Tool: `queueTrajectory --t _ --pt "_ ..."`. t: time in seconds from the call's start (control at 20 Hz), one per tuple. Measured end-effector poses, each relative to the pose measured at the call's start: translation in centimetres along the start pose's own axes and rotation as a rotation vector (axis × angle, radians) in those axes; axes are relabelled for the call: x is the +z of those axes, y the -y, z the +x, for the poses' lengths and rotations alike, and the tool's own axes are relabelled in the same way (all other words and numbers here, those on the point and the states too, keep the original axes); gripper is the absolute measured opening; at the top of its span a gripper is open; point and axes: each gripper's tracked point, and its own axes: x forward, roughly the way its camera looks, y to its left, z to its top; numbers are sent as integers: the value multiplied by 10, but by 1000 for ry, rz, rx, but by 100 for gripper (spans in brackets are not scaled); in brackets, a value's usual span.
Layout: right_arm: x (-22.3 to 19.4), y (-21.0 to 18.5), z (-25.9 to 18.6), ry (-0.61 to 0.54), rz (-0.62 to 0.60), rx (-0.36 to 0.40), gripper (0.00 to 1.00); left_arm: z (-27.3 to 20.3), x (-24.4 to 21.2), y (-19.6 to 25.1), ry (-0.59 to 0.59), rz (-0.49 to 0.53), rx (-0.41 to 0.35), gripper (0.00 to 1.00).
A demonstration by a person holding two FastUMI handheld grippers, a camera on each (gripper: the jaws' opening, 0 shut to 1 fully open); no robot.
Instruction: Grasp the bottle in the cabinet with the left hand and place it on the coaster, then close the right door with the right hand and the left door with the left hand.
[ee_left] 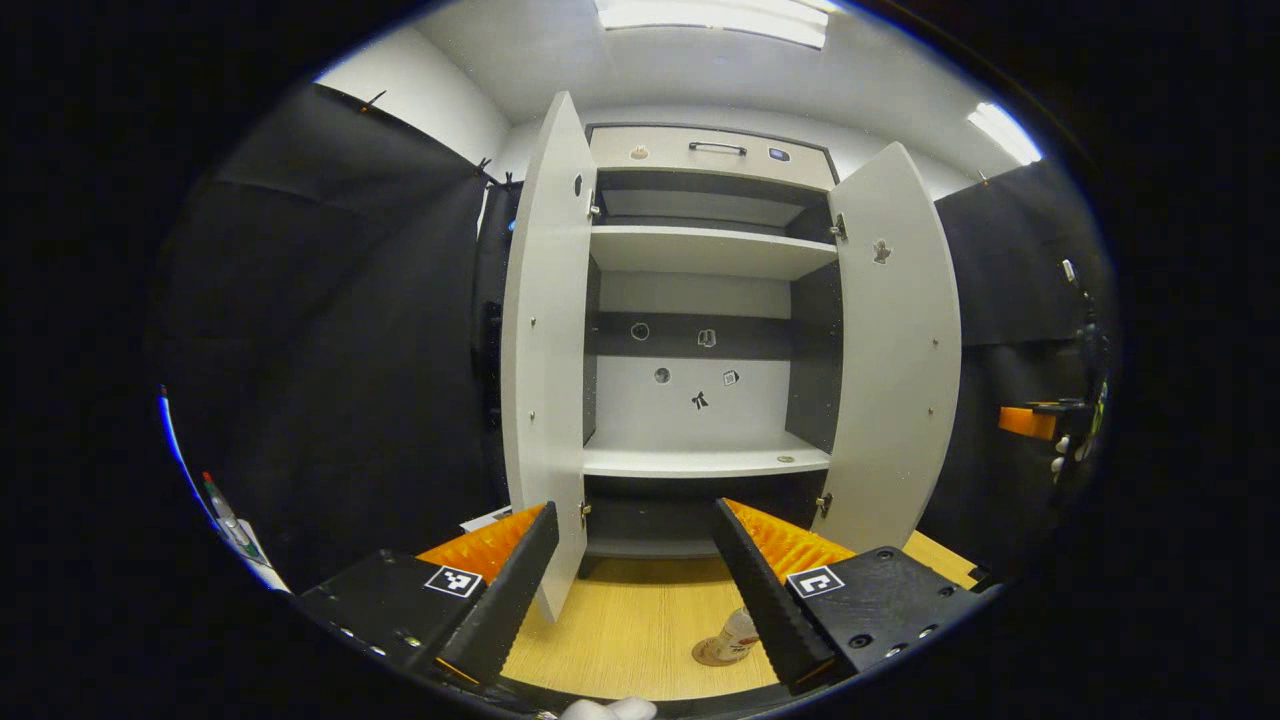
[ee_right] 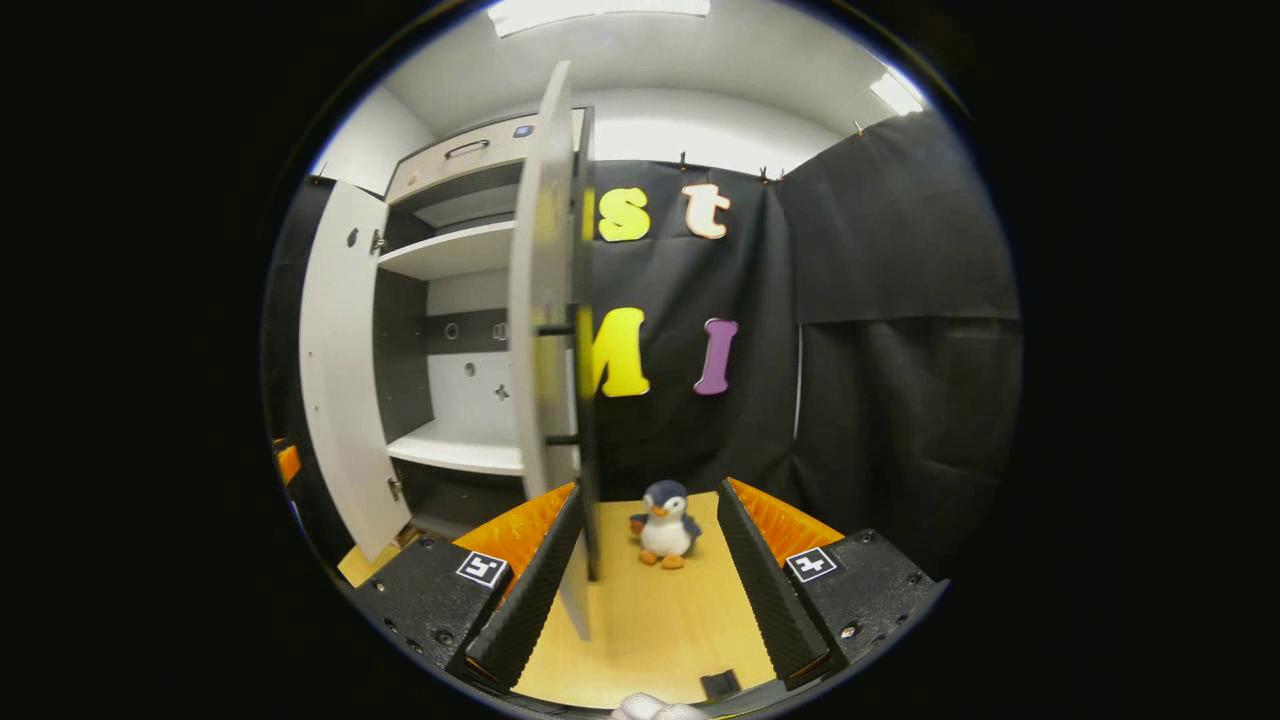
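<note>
Right gripper (ee_right: 648,570), jaws spread and empty, has the right door (ee_right: 545,330) edge-on just ahead, left of centre; left gripper (ee_left: 635,580) also gapes empty above the bottle (ee_left: 735,636).

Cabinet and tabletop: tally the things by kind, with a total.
Cabinet doors: 2, left and right, both open
Bottle: 1, on the coaster
Coaster: 1
Penguin toy: 1
Total: 5
</note>
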Motion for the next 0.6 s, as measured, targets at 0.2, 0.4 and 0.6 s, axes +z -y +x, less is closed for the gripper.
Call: queueTrajectory --t 0.2,0.4,0.6 --pt "20 11 35 20 -11 22 83 -2 11 18 9 -8 -11 95" --pt "34 -2 76 29 -1 113 83 -3 15 43 12 -29 3 95" --pt "44 -25 107 26 17 242 83 0 22 65 16 -11 18 95"
